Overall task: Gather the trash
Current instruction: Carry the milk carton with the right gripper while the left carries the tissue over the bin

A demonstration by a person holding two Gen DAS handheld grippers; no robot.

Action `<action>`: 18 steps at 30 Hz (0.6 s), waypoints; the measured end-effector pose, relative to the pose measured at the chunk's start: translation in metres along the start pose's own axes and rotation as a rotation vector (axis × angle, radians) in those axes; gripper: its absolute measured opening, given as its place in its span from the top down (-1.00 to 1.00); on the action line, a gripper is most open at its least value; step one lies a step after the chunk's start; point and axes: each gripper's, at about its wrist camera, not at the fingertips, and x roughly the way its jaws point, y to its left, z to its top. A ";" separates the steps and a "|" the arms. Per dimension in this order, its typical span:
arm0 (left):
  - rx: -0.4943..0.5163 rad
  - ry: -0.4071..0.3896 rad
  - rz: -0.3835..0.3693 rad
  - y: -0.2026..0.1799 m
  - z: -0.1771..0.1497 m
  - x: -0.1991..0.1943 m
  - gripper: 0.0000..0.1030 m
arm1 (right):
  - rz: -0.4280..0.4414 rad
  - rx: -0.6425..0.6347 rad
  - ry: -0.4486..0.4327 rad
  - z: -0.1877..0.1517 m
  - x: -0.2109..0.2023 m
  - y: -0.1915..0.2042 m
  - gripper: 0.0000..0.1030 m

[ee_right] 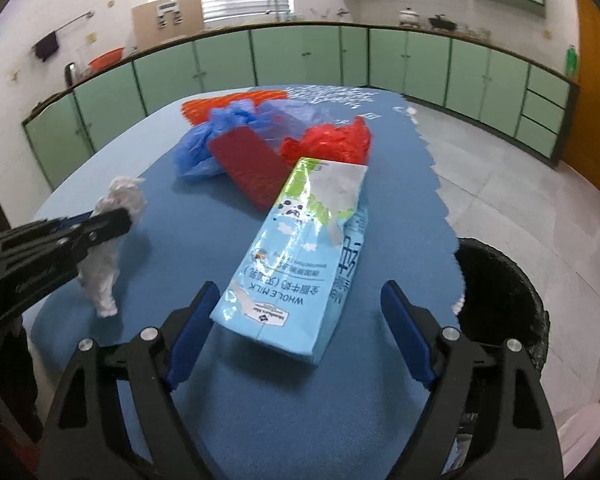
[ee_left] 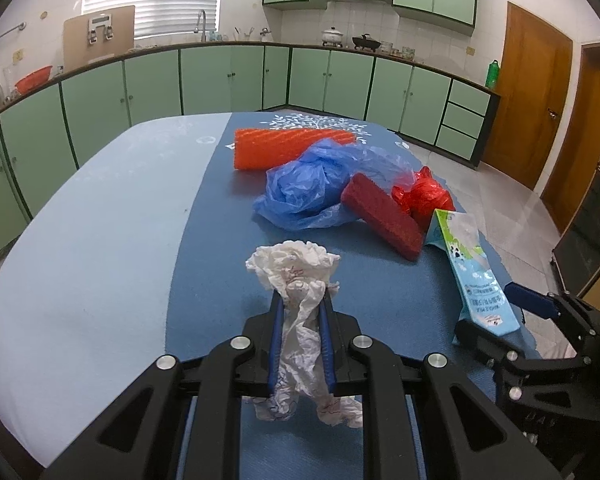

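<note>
Listing from left to right: the left tongs (ee_left: 302, 300) were pinched on a crumpled white paper wad (ee_left: 296, 264), lifted off the bench (ee_left: 100, 208) with its loose tail hanging below the blue pads, a hold that judged as ready for carrying to a bin. Beyond it, at the far middle of the bench, lay an orange ribbed roll (ee_left: 284, 148), and just in front of it a crumpled blue plastic bag (ee_left: 304, 188), touching the roll's near side. A dark red flat block (ee_left: 384, 216) leaned on the blue bag's right edge, with a red plastic bag (ee_left: 424, 196) bunched just behind it. Next right lay a light-blue whole-milk carton (ee_right: 300, 252), flat on the bench with its base toward the camera, its far end near the red block and red bag. The right tongs (ee_right: 302, 332) were spread wide, one pad on either side of the carton's base and not touching it, a stance that appeared set for closing on the carton. Farthest right, just past the bench edge, stood a black bin (ee_right: 504, 300), mouth open, seemingly the destination. Nothing lay between carton and bin; the piled bags behind might be dragged if the carton were pushed forward.
</note>
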 end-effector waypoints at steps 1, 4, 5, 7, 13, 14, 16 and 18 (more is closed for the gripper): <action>-0.002 0.000 0.001 0.001 0.000 0.000 0.67 | -0.016 0.012 -0.004 0.001 0.000 -0.003 -0.55; -0.003 0.001 0.001 0.000 0.000 0.001 0.67 | -0.044 0.072 -0.017 0.003 -0.004 -0.018 -0.55; -0.003 0.002 0.000 0.000 0.000 0.001 0.67 | -0.044 0.091 -0.016 0.003 -0.004 -0.022 -0.55; 0.000 0.003 -0.002 -0.001 0.000 0.001 0.67 | -0.027 0.126 -0.005 0.003 0.000 -0.027 -0.55; 0.007 0.004 -0.003 -0.004 0.000 0.002 0.67 | -0.026 0.113 -0.014 0.004 0.004 -0.018 -0.55; 0.006 0.006 -0.003 -0.004 0.000 0.003 0.67 | -0.022 0.115 -0.013 0.006 0.007 -0.017 -0.55; 0.007 0.008 -0.001 -0.004 -0.001 0.003 0.67 | -0.020 0.124 -0.015 0.009 0.008 -0.016 -0.55; 0.007 0.010 -0.001 -0.004 -0.001 0.004 0.67 | -0.031 0.116 -0.018 0.010 0.009 -0.014 -0.55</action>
